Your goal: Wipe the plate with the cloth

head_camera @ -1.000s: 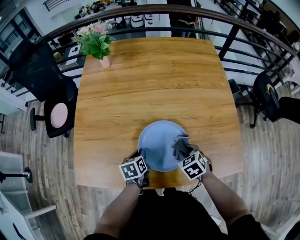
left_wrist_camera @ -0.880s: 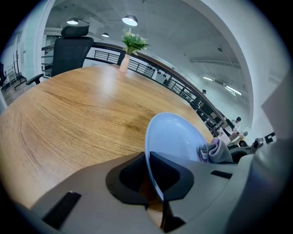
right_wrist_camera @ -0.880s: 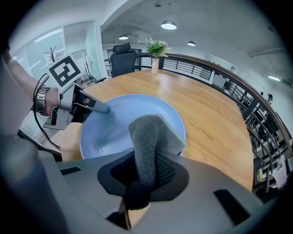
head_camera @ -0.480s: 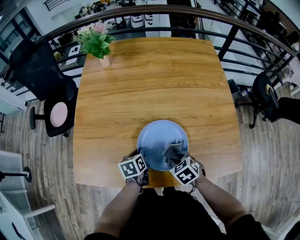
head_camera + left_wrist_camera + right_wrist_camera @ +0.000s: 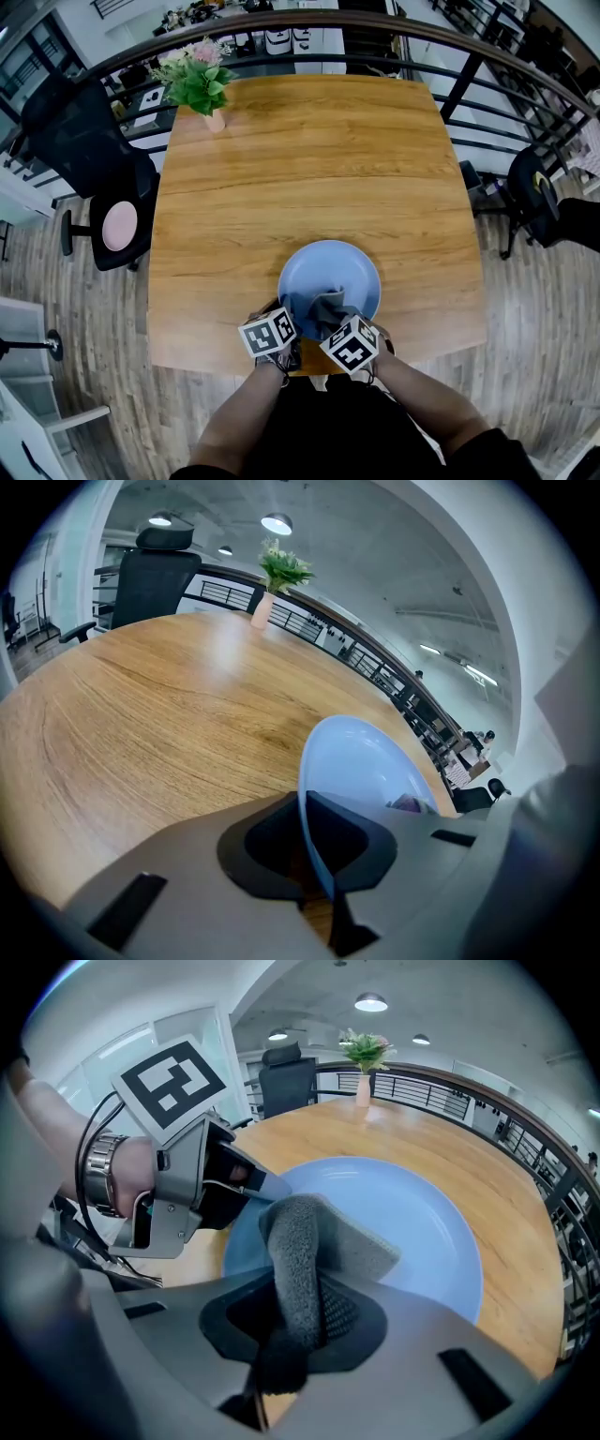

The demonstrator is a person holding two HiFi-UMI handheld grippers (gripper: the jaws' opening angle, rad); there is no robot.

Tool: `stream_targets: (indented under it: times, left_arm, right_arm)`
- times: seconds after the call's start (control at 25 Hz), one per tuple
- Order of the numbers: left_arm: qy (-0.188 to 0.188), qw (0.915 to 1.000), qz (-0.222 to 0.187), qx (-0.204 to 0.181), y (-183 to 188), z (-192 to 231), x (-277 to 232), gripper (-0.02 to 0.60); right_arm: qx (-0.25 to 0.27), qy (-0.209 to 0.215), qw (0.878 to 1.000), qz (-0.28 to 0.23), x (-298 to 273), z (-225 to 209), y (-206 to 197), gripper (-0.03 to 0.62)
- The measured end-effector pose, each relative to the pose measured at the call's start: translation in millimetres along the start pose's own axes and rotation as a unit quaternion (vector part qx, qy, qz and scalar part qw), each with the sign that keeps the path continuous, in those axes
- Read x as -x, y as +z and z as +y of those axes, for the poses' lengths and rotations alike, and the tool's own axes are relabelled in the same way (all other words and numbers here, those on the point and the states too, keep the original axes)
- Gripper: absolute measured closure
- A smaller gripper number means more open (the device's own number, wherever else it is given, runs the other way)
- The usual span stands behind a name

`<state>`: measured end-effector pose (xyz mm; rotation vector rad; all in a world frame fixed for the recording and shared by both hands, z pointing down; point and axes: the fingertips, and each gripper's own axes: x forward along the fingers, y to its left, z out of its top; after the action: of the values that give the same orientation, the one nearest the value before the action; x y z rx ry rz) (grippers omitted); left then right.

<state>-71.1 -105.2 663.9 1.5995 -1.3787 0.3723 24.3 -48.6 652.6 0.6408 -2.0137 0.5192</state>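
A pale blue plate (image 5: pixel 342 270) lies near the front edge of the wooden table (image 5: pixel 309 169). My left gripper (image 5: pixel 284 330) is shut on the plate's near-left rim; in the left gripper view the plate (image 5: pixel 361 761) stands edge-on between the jaws. A grey cloth (image 5: pixel 327 310) rests on the plate's near part, with my right gripper (image 5: pixel 339 326) shut on it. In the right gripper view the cloth (image 5: pixel 305 1251) rises folded from the jaws over the plate (image 5: pixel 422 1232), and the left gripper (image 5: pixel 251 1183) clamps the rim at left.
A small vase of flowers (image 5: pixel 199 82) stands at the table's far left corner. A black railing (image 5: pixel 469 66) curves behind the table. A black office chair (image 5: pixel 80 159) sits at the left, another chair (image 5: pixel 539 202) at the right.
My right gripper has dragged the cloth leftward and nearer across the plate, from the right rim toward the near middle. The left gripper has stayed on the rim.
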Motion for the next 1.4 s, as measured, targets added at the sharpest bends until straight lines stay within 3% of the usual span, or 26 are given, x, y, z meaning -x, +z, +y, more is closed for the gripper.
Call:
stream_targets:
  times: [0.24,0.52,0.72,1.08,1.4]
  left_arm:
    - [-0.009,1.0,0.001,0.001,0.8,1.6,0.1,0.54]
    - [-0.017,0.9998,0.007,-0.008,0.3,0.0,-0.9,0.54]
    - [-0.018,0.9997,0.009,-0.011,1.6,2.9,1.0,0.54]
    - [-0.023,0.9996,0.012,-0.013,2.7,3.3,2.2,0.54]
    - [-0.023,0.9996,0.012,-0.011,3.1,4.7,2.0,0.541]
  right_arm:
    - [-0.049,0.033,0.998,-0.02,-14.1,5.1,13.1,0.522]
    - [-0.144,0.037,0.982,-0.117,-17.1,-10.9,44.2,0.522]
    - [-0.111,0.039,0.984,-0.137,-20.5,-12.0,71.2,0.522]
    - [-0.021,0.032,0.994,-0.103,-40.9,-11.5,80.3,0.522]
    - [-0.015,0.021,0.996,-0.08,-40.9,-23.3,78.8,0.522]
